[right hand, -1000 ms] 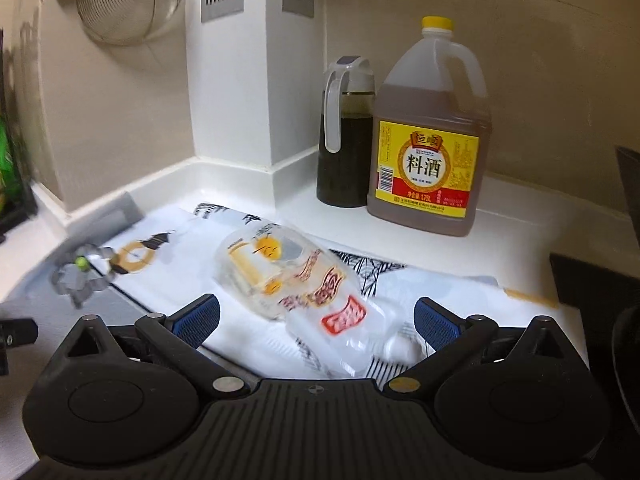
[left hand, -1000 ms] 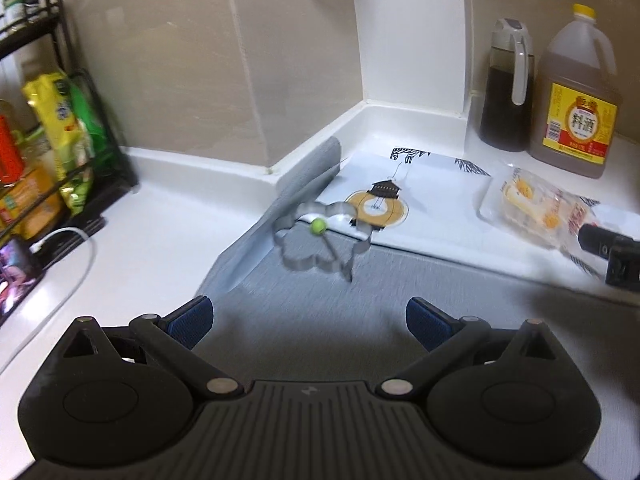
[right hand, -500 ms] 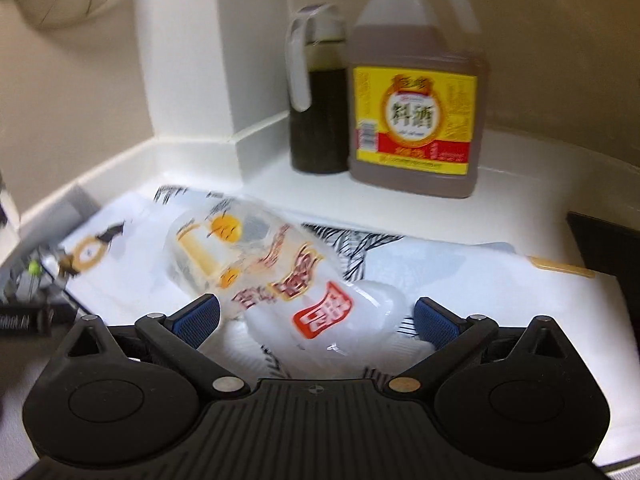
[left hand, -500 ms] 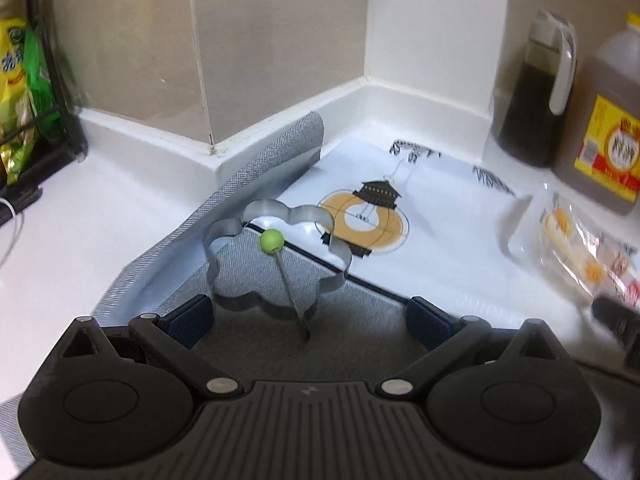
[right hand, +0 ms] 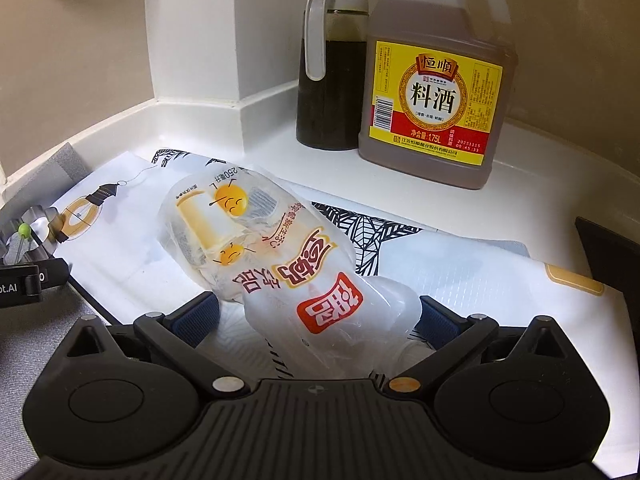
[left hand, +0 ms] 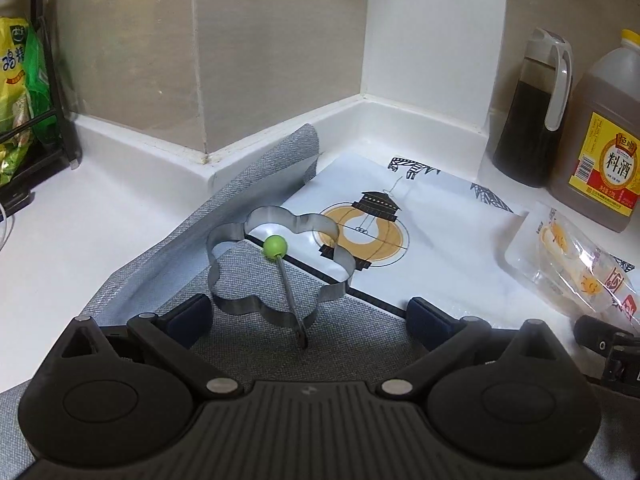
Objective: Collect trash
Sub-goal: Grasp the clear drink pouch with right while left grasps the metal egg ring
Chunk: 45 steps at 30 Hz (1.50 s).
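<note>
Dispenser [right hand: 332, 80] of dark liquid, jug [right hand: 436, 92] of amber liquid

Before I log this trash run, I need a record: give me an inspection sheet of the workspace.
Surface: white counter, grey mat, printed mat.
Job's things: empty plastic bag lying on the printed mat.
Clutter: flower-shaped metal ring, dark jug, cooking wine bottle.
Grippers: right tool open around the bag; left tool open at the ring.
Cables: nothing seen.
Surroundings: snack rack, tiled wall corner.
</note>
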Each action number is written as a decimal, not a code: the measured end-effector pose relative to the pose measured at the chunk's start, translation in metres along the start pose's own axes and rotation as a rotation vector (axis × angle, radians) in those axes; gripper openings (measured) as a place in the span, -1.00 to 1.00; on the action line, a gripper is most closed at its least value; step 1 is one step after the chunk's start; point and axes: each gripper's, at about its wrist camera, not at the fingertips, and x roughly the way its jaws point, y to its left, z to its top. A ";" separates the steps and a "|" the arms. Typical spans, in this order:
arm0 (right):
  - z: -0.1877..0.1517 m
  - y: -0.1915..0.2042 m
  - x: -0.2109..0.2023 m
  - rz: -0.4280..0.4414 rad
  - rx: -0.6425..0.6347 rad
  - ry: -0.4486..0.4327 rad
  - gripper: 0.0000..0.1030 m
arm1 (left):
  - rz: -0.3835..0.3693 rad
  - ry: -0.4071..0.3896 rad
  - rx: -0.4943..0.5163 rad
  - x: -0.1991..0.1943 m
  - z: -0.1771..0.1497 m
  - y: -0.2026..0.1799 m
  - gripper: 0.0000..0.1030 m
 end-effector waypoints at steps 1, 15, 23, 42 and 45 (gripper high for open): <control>0.000 0.000 0.000 0.000 0.000 0.000 1.00 | 0.002 -0.001 -0.007 0.000 0.000 0.001 1.00; 0.001 0.000 0.000 0.006 -0.004 0.000 1.00 | 0.035 0.002 -0.022 -0.001 0.000 0.003 1.00; 0.002 -0.001 0.000 0.006 -0.003 0.000 1.00 | 0.034 0.002 -0.021 -0.001 0.000 0.004 1.00; 0.003 -0.001 0.000 0.005 -0.003 -0.002 1.00 | 0.043 0.002 -0.022 0.000 0.000 0.005 1.00; 0.001 -0.002 -0.002 0.014 0.000 -0.009 0.78 | 0.093 0.016 -0.056 -0.001 0.002 0.002 0.97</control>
